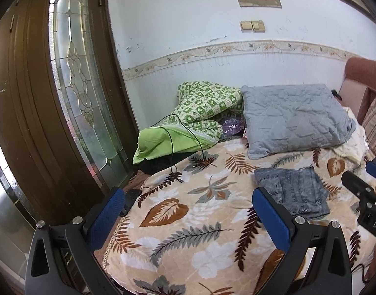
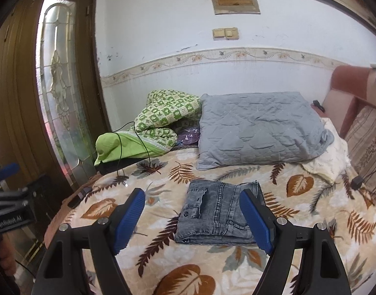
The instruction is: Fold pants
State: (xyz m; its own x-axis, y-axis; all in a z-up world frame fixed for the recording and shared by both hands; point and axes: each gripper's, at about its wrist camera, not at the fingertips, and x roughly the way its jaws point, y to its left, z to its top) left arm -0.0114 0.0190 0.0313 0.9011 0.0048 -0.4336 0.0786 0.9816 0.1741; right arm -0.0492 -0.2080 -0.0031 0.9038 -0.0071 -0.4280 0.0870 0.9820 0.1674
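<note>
Both grippers, left gripper (image 1: 188,196) and right gripper (image 2: 191,198), hover level above the bed (image 2: 212,265), jaws spread wide, holding nothing. Folded gray pants (image 2: 220,215) lie mid-bed, below the pillow (image 2: 259,132).

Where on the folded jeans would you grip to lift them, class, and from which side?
Grip the near edge of the jeans, coming in low from the front. There the stacked layers end in one thick, straight edge facing the open right gripper, so one pinch probably catches every layer. The left gripper is open too, off to the side.
</note>
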